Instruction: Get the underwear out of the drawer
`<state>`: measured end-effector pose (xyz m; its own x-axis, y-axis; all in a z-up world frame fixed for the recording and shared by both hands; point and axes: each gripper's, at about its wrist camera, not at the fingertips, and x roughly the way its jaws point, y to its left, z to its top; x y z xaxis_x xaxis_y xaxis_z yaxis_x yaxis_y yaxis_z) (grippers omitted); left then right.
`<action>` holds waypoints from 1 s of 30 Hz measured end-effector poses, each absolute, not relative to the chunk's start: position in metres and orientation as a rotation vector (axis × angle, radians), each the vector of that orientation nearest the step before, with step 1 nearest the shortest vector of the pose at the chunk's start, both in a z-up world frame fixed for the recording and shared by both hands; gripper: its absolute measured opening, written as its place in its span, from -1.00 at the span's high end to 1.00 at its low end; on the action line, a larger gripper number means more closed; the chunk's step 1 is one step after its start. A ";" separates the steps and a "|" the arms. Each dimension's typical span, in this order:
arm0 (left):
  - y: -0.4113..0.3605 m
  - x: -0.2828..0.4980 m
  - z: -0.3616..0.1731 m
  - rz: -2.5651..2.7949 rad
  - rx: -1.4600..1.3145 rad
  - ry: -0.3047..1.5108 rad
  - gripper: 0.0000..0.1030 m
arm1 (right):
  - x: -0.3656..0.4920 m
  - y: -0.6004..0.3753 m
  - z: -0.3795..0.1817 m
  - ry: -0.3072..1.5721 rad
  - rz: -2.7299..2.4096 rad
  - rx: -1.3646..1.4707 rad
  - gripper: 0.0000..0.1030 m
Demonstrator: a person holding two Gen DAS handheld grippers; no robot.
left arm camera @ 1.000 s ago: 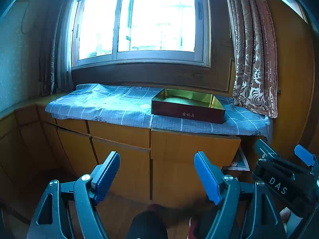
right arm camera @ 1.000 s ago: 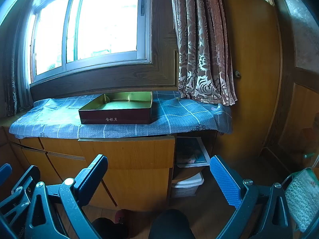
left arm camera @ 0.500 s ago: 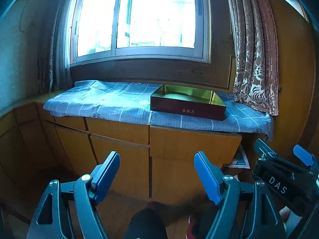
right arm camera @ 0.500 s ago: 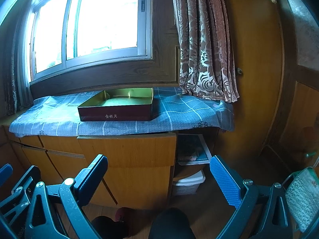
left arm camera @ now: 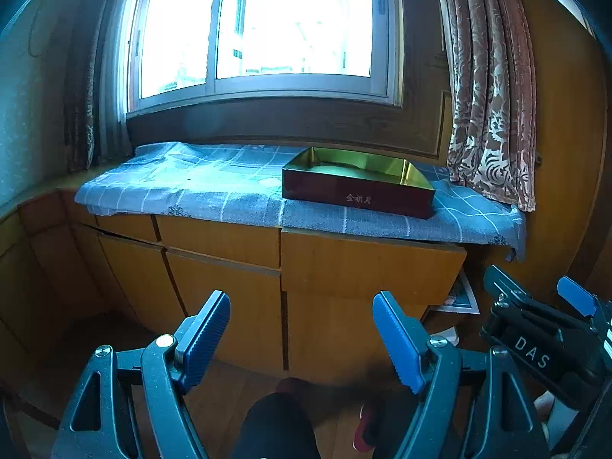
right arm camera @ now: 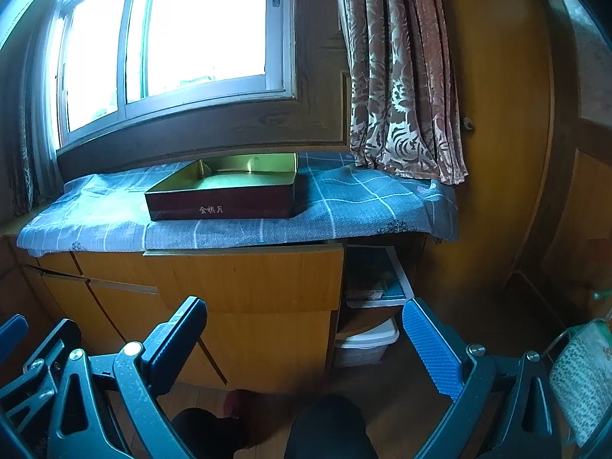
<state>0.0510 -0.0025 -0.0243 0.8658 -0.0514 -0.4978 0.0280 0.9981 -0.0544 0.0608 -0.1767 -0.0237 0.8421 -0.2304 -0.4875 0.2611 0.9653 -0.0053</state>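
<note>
A wooden cabinet stands under the window, and its upper right drawer front point(left arm camera: 367, 264) point(right arm camera: 244, 275) is shut or nearly so, a little proud of its neighbours. No underwear is in view. My left gripper point(left arm camera: 300, 317) hovers open and empty some way in front of the cabinet, level with the lower fronts. My right gripper point(right arm camera: 304, 317) is also open and empty, just to its right, and it shows at the edge of the left wrist view point(left arm camera: 535, 329). An empty dark red box point(left arm camera: 355, 195) point(right arm camera: 225, 202) with a gold inside sits on the cabinet top.
A blue checked cloth point(left arm camera: 191, 187) point(right arm camera: 363, 206) covers the cabinet top. Right of the drawers is an open shelf point(right arm camera: 378, 279) with a white plastic tub point(right arm camera: 363, 344) below. A patterned curtain point(right arm camera: 401, 76) hangs by a wooden door. A person's knees point(left arm camera: 275, 420) are at the bottom.
Both cameras have drawn slightly nearer and higher, so more of the box's inside shows. Both grippers stay open and empty.
</note>
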 end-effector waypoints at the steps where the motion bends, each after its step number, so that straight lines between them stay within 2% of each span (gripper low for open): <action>1: -0.002 0.053 -0.025 -0.052 -0.049 0.526 -0.53 | 0.063 -0.179 -0.025 0.511 -0.257 0.065 -1.00; 5: 0.001 0.066 -0.031 -0.166 -0.089 0.582 -0.64 | 0.075 -0.191 -0.032 0.533 -0.148 0.061 -1.00; 8: 0.005 0.080 -0.037 -0.258 -0.132 0.637 -0.64 | 0.090 -0.207 -0.040 0.580 0.104 0.095 -1.00; 16: -0.016 0.129 -0.059 -0.481 0.041 0.727 -0.64 | 0.155 -0.231 -0.064 0.855 0.590 -0.066 -1.00; 30: -0.030 0.233 -0.057 -0.743 0.245 0.753 -0.73 | 0.285 -0.219 -0.068 1.060 0.745 -0.402 -1.00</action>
<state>0.2332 -0.0301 -0.0565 0.4931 -0.5220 -0.6959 0.6892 0.7226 -0.0537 0.2851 -0.2192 -0.0684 0.2822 0.3540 -0.8916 -0.7188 0.6936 0.0478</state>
